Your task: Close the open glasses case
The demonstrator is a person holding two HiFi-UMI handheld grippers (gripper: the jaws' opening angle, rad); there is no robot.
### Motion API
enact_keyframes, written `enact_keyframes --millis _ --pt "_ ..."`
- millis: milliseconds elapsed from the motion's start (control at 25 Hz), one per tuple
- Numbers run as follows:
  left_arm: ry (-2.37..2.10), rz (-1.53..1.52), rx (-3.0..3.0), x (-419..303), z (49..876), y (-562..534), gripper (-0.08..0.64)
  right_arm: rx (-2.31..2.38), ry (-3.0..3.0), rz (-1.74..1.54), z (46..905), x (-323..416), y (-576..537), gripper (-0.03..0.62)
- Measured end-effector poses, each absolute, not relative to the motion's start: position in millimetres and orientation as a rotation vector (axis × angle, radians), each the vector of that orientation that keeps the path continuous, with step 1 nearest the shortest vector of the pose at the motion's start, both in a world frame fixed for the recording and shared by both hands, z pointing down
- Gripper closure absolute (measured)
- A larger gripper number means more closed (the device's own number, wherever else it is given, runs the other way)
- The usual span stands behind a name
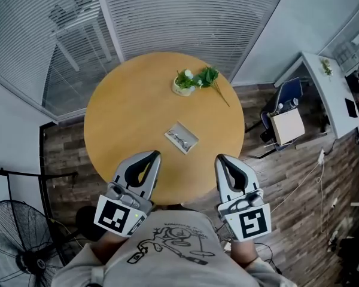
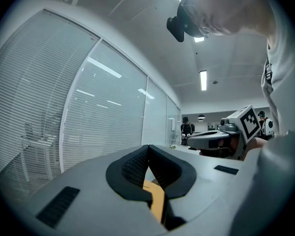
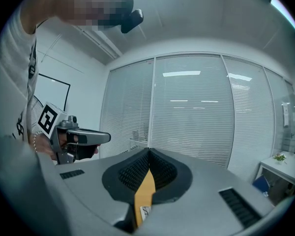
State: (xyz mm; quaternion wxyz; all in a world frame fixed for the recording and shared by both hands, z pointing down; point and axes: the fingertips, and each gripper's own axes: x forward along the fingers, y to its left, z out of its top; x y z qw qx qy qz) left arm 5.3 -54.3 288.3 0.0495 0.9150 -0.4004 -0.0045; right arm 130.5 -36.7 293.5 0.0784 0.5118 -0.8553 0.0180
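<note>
Two sets of tongs, both pressed tip to tip with nothing between them. The left tongs [image 1: 154, 155] and the right tongs [image 1: 220, 158] hang over the near edge of the round wooden bench [image 1: 119, 118]. The open glasses case [image 1: 181, 138] lies flat near the bench's middle, just ahead of both tongs and touching neither. Something like a pair of spectacles sits inside it.

I'd call it a light, stiff little shell, likely to skate on that smooth wood if nudged from one side. The sensible hold looks like one pair of tongs steadying the base and the other tipping the lid by its free edge. From here I can't tell which side carries the hinge. The contents are fragile, so nothing should be caught in the seam.

Farther back on the bench stands a small potted plant [image 1: 184, 84], with a loose leafy stem [image 1: 218, 87] lying beside it. Glass walls with slatted blinds [image 1: 191, 11] run behind. The floor is planked, with a standing fan [image 1: 12, 232] at the left and a blue chair [image 1: 287, 94] by a white desk [image 1: 329, 91] at the right.
</note>
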Motion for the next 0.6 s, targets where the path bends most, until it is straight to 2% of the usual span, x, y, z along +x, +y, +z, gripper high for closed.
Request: enact_keyframes --millis 600 --pt "-1.244 0.024 2.787 63.2 292.0 -79.1 0.541 1.588 -2.632 0.070 289.2 185.6 -70.3 0.583"
